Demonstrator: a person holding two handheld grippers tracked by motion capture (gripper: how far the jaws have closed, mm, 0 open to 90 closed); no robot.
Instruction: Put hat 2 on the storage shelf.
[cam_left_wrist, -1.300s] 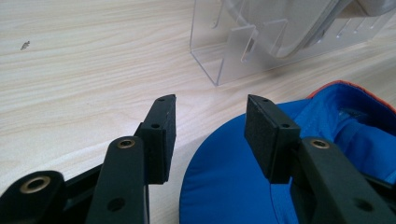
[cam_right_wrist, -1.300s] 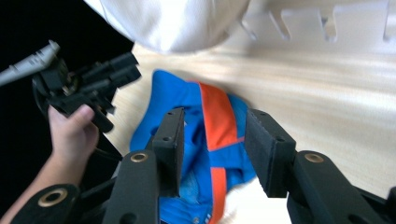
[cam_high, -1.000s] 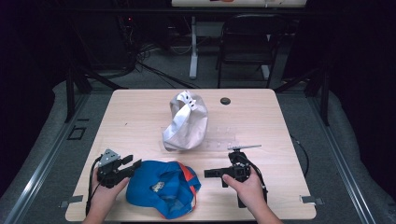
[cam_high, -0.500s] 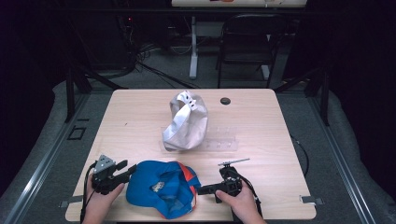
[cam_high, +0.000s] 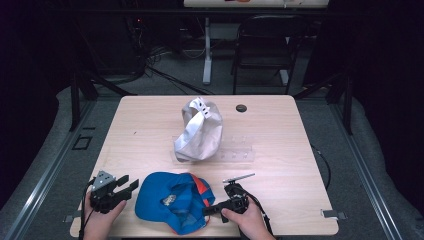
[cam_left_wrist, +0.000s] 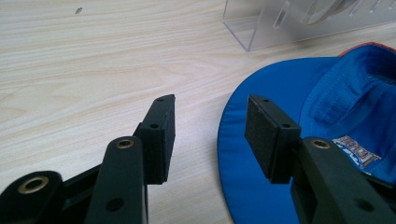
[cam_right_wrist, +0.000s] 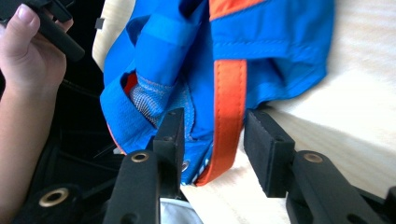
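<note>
- Blue cap (cam_high: 170, 202) lies upside down at the near edge of the table (cam_high: 300, 130), about midway between its two near corners; orange trim shows on its right side.
- Left gripper (cam_high: 125, 186) sits near the near-left corner, held in the left hand (cam_high: 97, 217). Jaws apart, nothing between them; in the left gripper view the cap's brim (cam_left_wrist: 247, 154) lies just beside the right-hand jaw, touching or not I cannot tell.
- Right gripper (cam_high: 211, 210) is at the near edge, right of the cap, held by the right hand (cam_high: 250, 222). Jaws apart, straddling the cap's rear edge and orange strap (cam_right_wrist: 229, 107); not closed on it.
- White bag (cam_high: 197, 130) stands mid-table, on or just behind a clear plastic holder (cam_high: 235, 152).
- Small dark disc (cam_high: 241, 107) near the far edge.
</note>
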